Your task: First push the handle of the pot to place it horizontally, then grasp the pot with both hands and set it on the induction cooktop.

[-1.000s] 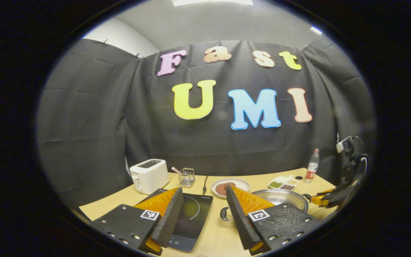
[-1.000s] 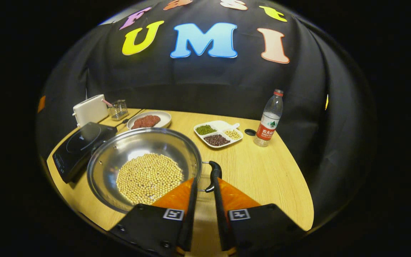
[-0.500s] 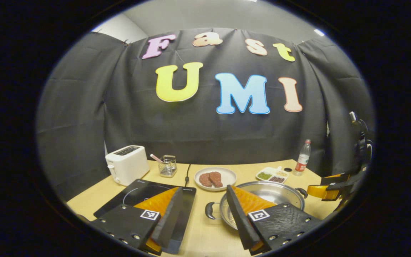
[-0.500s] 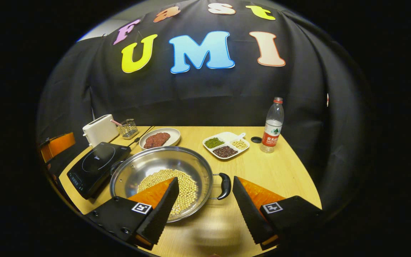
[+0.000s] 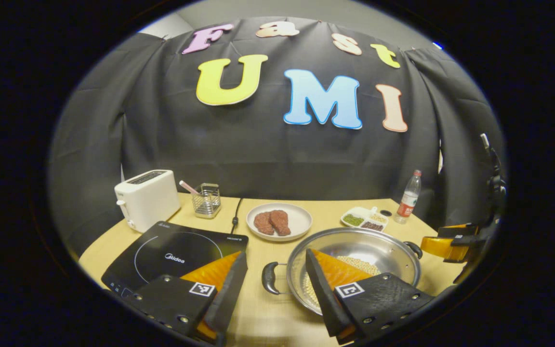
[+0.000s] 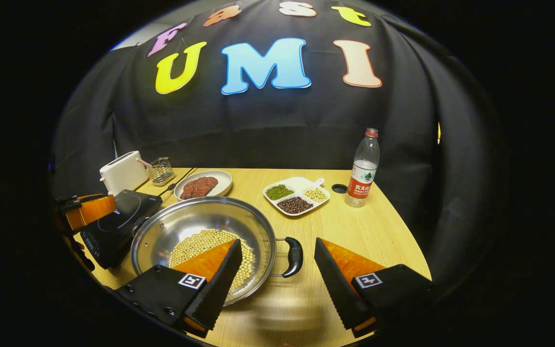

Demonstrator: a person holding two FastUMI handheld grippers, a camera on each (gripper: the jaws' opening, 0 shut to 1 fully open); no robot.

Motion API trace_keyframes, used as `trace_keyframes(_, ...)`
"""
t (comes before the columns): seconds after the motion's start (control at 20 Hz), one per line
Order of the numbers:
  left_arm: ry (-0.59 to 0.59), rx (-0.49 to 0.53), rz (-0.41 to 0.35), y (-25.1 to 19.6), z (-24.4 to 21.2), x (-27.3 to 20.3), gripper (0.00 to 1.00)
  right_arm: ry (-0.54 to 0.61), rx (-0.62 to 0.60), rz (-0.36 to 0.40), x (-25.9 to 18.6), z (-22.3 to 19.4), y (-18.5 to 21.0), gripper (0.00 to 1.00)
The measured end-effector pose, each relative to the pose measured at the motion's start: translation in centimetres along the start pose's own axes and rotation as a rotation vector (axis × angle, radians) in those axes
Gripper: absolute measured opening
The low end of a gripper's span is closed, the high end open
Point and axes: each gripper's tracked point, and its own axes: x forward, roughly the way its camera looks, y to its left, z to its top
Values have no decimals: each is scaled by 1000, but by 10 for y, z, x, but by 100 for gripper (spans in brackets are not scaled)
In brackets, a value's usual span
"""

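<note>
Moved: right gripper parted since a second ago, fingers astride pot handle.
Left gripper: apart.
Pot: on table, right of induction cooktop.
Writing: left gripper view shows cooktop logo.

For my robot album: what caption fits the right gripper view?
Open right tongs line up with the bean-filled pot's side handle.

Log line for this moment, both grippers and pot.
left gripper: open | right gripper: open | pot: on table, beside cooktop
</note>
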Motion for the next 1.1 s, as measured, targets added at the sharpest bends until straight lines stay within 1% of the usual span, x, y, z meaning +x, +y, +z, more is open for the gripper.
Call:
trace_keyframes(0.05,18,4,-4,0,-7,7,72,4,0,2,2,-1,0,92)
trace_keyframes(0.1,38,3,-7,-1,-14,13,72,9,-3,2,6,-3,0,96)
trace_keyframes(0.15,53,-1,-10,-2,-21,19,75,17,-5,2,9,-5,-1,96)
trace_keyframes(0.2,65,-3,-9,-2,-25,25,75,21,-6,1,14,-6,-1,96)
trace_keyframes(0.25,74,-3,-9,-1,-29,29,72,27,-7,1,17,-8,-2,96)
trace_keyframes(0.3,82,-1,-6,-1,-32,33,72,31,-5,0,21,-9,-2,93)
trace_keyframes(0.35,92,2,-6,-2,-37,39,72,36,-4,1,24,-11,-3,96)
trace_keyframes(0.4,106,7,-8,-3,-41,43,72,40,-2,1,28,-12,-3,92)
trace_keyframes(0.45,121,13,-7,-3,-45,47,72,47,0,2,32,-13,-2,96)
trace_keyframes(0.5,132,19,-8,-3,-49,50,75,52,4,3,36,-15,-2,96)
trace_keyframes(0.55,142,24,-7,-2,-53,54,72,59,7,3,38,-17,-3,93)
trace_keyframes(0.6,152,26,-7,-2,-57,57,75,68,11,2,42,-19,-3,96)
trace_keyframes(0.75,179,26,-6,-3,-66,66,72,91,22,1,51,-26,-3,97)
trace_keyframes(0.8,185,25,-4,-2,-69,69,75,98,27,-1,54,-27,-4,96)
trace_keyframes(0.85,193,24,-2,-2,-72,71,76,105,30,-4,55,-29,-5,96)
trace_keyframes(0.9,201,23,0,-1,-75,73,72,114,31,-7,58,-32,-5,92)
trace_keyframes(0.95,211,22,1,-1,-78,75,75,123,32,-10,61,-34,-7,96)
trace_keyframes(1.05,230,18,2,-1,-84,78,75,146,37,-13,65,-40,-8,96)
trace_keyframes(1.1,236,16,7,0,-87,80,75,156,39,-19,66,-43,-9,92)
